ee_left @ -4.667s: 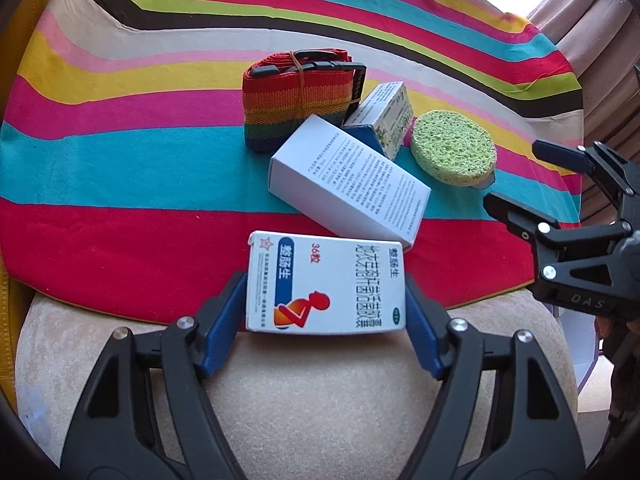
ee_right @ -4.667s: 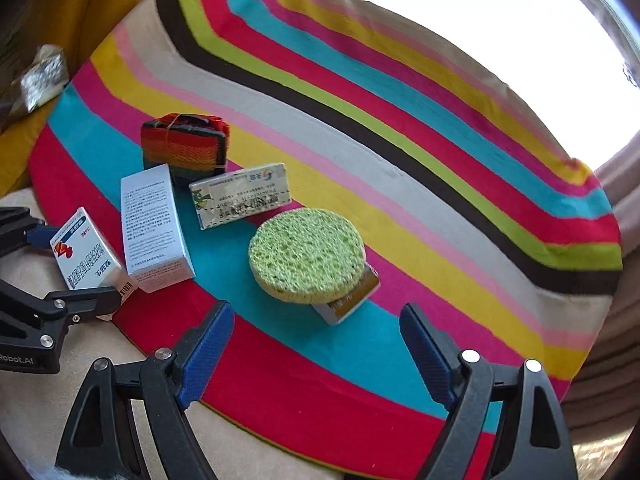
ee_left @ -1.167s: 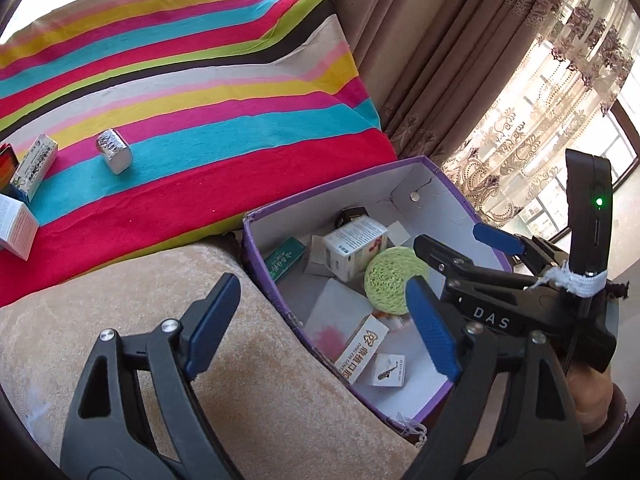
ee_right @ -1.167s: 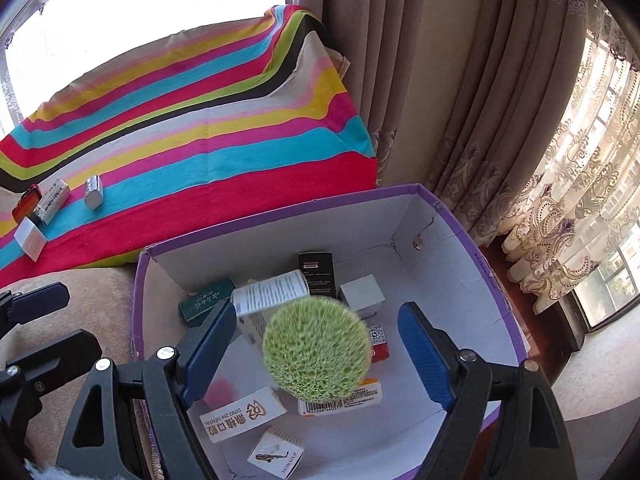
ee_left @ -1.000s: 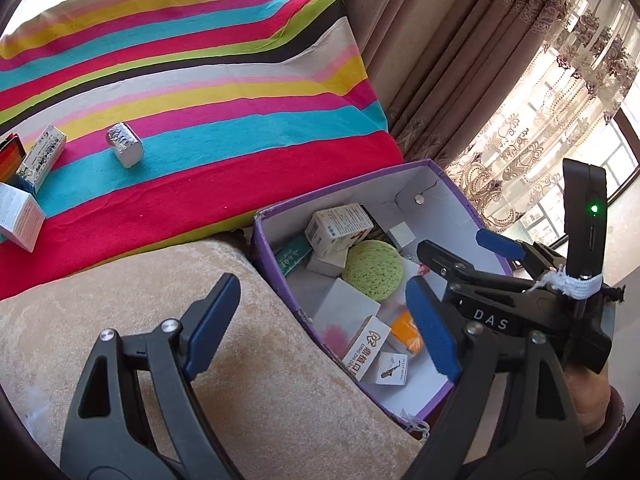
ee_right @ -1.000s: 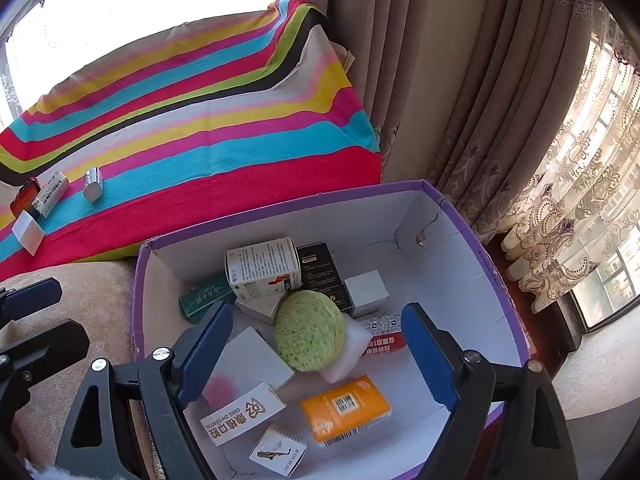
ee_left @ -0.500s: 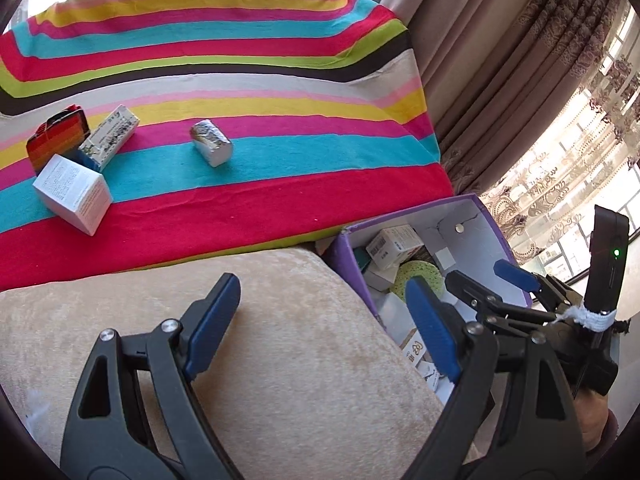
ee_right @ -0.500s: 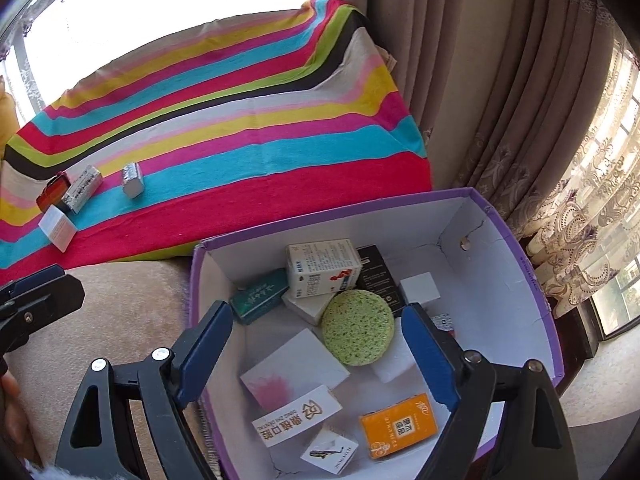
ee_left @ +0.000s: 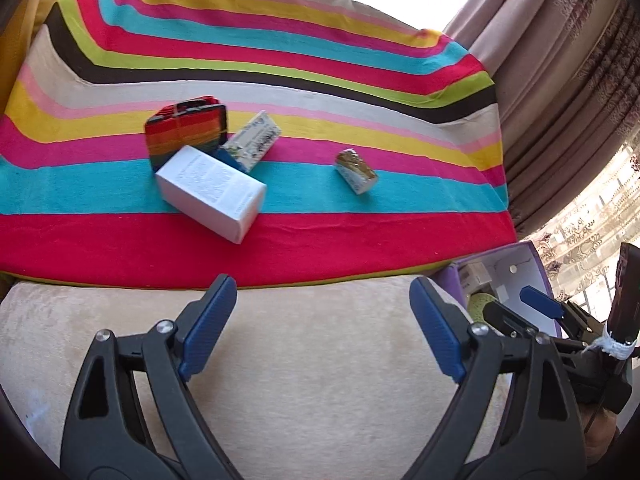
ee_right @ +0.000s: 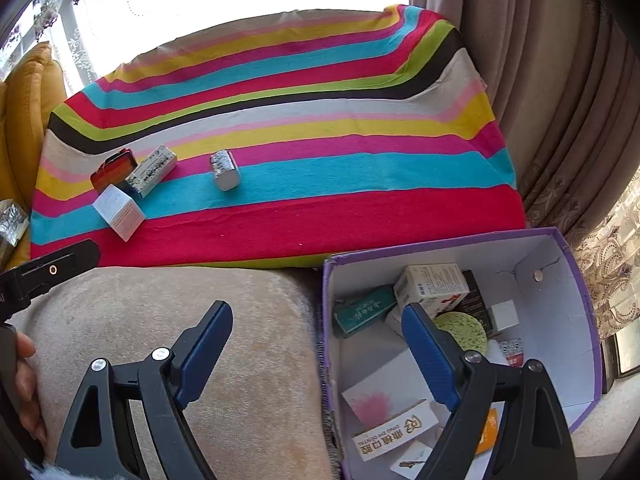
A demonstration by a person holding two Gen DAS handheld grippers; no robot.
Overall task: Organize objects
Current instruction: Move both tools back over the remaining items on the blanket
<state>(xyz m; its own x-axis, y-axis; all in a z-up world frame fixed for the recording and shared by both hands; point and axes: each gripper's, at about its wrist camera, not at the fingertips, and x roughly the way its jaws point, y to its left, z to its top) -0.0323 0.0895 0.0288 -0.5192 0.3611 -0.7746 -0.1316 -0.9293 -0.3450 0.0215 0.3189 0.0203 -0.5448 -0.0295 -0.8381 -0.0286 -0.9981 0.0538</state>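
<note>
My left gripper (ee_left: 322,328) and right gripper (ee_right: 316,350) are both wide apart, holding nothing. The purple box (ee_right: 558,280) holds the green sponge (ee_right: 466,332), maybe ten small boxes.

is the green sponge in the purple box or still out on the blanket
In the box: the green sponge lies among cartons inside the purple box, off the striped blanket.

Both wrist views over beige cushion (ee_left: 320,360), facing striped blanket (ee_right: 304,128), sharing purple box (ee_right: 576,280), seemingly near
</note>
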